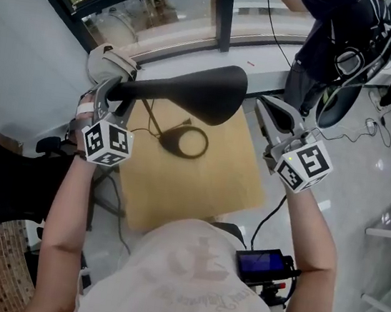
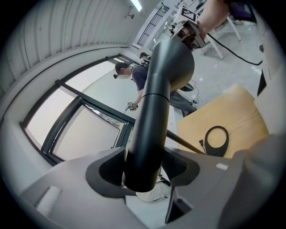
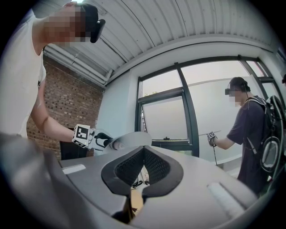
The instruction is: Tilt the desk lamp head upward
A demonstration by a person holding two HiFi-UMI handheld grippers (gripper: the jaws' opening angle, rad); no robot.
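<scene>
The black desk lamp head (image 1: 190,90) hangs level over the wooden table (image 1: 199,181), above its ring base (image 1: 185,141) and thin stem (image 1: 154,118). My left gripper (image 1: 117,94) is shut on the head's narrow left end. In the left gripper view the dark tube of the lamp head (image 2: 154,112) runs away between the two pads of the left gripper (image 2: 143,167), with the ring base (image 2: 216,141) below on the table (image 2: 232,112). My right gripper (image 1: 267,108) hovers just right of the head's wide end, shut and holding nothing. The right gripper (image 3: 144,150) looks toward the pale underside of the lamp head (image 3: 129,139).
A person in dark clothes (image 1: 335,34) stands at the back right by the windows (image 1: 158,9), also visible as a person (image 3: 250,129) in the right gripper view. A black chair (image 1: 4,179) is at the left. A small black device (image 1: 263,263) sits near my waist.
</scene>
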